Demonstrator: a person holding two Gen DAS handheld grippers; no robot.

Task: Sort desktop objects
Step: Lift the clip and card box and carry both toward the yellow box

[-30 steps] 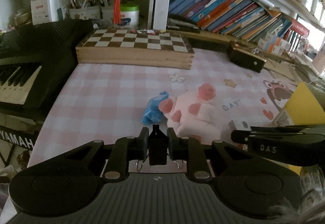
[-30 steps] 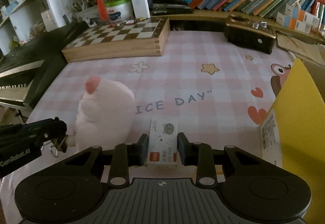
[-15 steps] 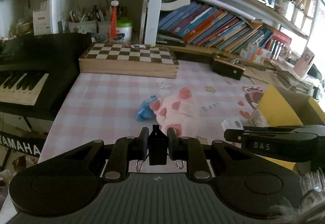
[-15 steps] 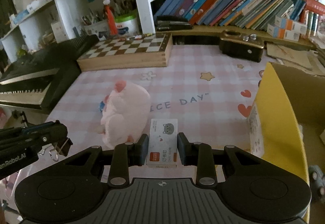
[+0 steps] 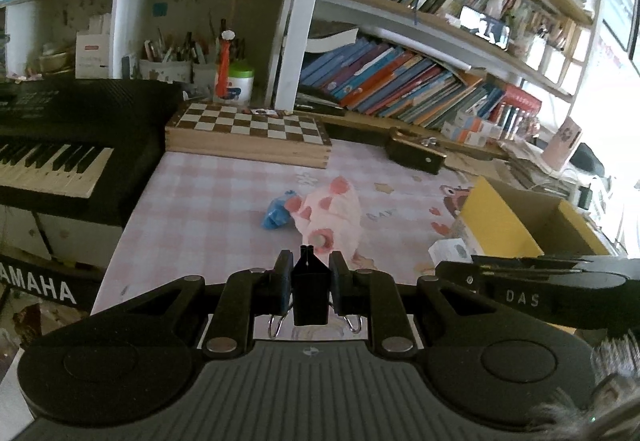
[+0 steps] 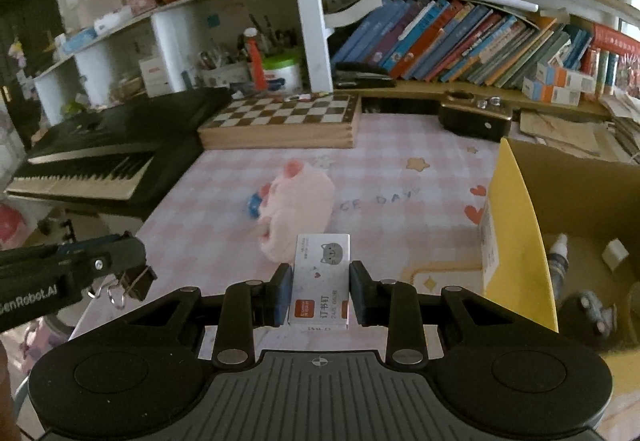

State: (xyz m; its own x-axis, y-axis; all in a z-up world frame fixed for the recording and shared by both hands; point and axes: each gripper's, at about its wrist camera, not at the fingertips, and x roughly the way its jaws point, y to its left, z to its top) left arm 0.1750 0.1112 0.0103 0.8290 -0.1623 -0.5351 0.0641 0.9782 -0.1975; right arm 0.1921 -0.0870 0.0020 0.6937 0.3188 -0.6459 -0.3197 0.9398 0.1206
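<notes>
The left tongs point(image 5: 308, 283) are pinched on a black binder clip point(image 5: 310, 295), held above the near edge of the table point(image 5: 208, 209); its two wire loops hang below the pads. The right tongs point(image 6: 320, 291) are clamped on a small white staple box point(image 6: 322, 281), carried just left of the yellow cardboard box point(image 6: 516, 225). On the staple box a grey cat face, a red square and the characters "订书钉" can be read; the smaller print beneath is not legible.

"DAS" is printed on the side of the right tongs as seen from the left wrist, and "GenRobot.AI", with its first letter cut off, on the left tongs as seen from the right wrist. On the black keyboard point(image 5: 60, 157) the lettering "AMAHA" is visible, the leading letter being cropped by the frame edge. The pink checked table cover carries "CE DAY", partly hidden by the pink plush toy point(image 6: 296, 201).

A blue object point(image 5: 276, 211) lies touching the plush toy; its kind cannot be determined. A small bottle point(image 6: 558, 261) and other items inside the cardboard box are blurred. A chessboard box point(image 5: 248, 133) stands at the far edge.
</notes>
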